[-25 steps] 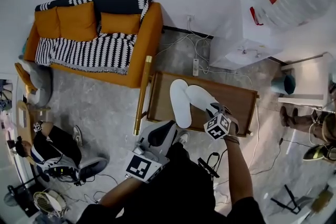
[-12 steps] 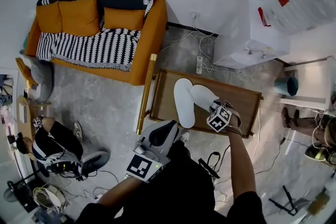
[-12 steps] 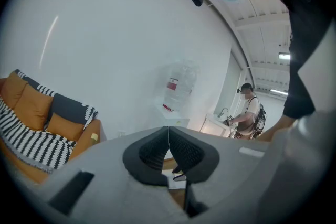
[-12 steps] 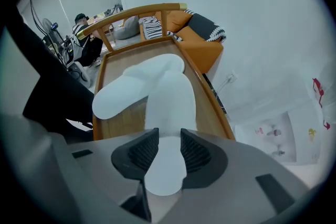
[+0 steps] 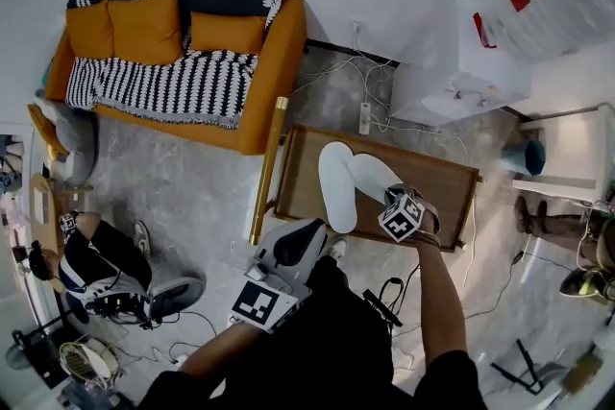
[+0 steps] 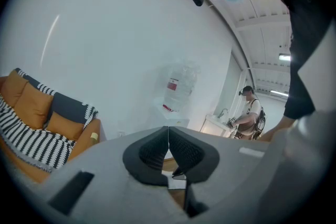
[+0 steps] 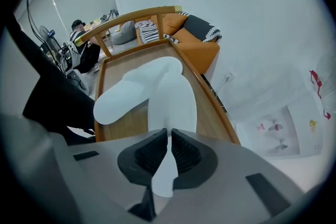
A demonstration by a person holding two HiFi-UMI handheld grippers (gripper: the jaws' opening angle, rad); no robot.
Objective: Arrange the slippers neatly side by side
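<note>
Pinching the heel edge of one white slipper (image 7: 173,93) in the right claw (image 7: 169,139), with its jaws just having closed onto the thin white rim, steeply above the wooden counter (image 7: 113,65). Lying flat on that counter beside the second slipper (image 7: 122,96), toes touching and heels splayed apart. Holding the left claw (image 6: 168,149) pressed together on nothing, well back from the counter, close to the body.

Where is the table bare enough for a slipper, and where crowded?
Free: the right part of the table, between right slipper and rim; a narrow strip left of the left slipper. Crowded: the middle, where the slippers touch and the right gripper has just closed its jaws on the right slipper.
</note>
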